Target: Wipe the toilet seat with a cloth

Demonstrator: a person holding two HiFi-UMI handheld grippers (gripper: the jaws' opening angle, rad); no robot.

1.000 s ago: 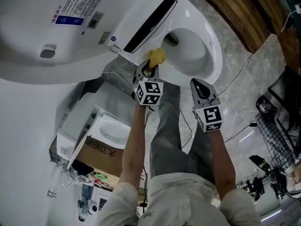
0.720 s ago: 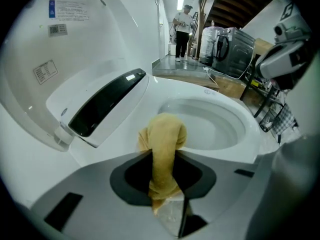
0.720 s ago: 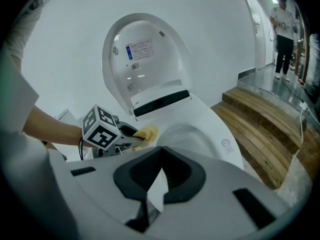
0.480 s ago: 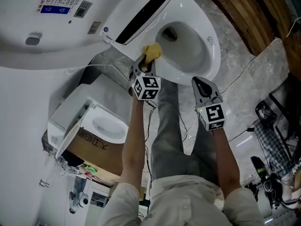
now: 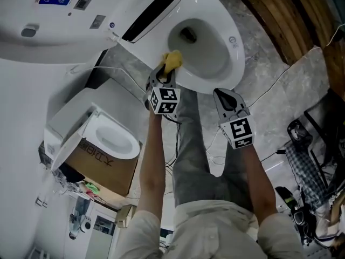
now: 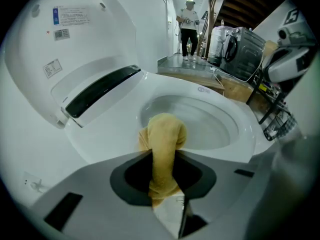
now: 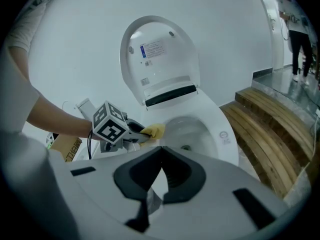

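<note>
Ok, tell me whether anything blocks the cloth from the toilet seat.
Nothing visible does. The left gripper is shut on the cloth, which lies against the near edge of the seat. The lid is up, and the right gripper hangs shut and empty, off to the side.

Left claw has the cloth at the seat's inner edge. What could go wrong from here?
1. The cloth is a narrow wad in the left claw, and its tip hangs past the inner edge of the seat. It may dip into the bowl.
2. Little cloth sticks out beyond the claw, so its hard tips could scrape the seat on a wipe.
</note>
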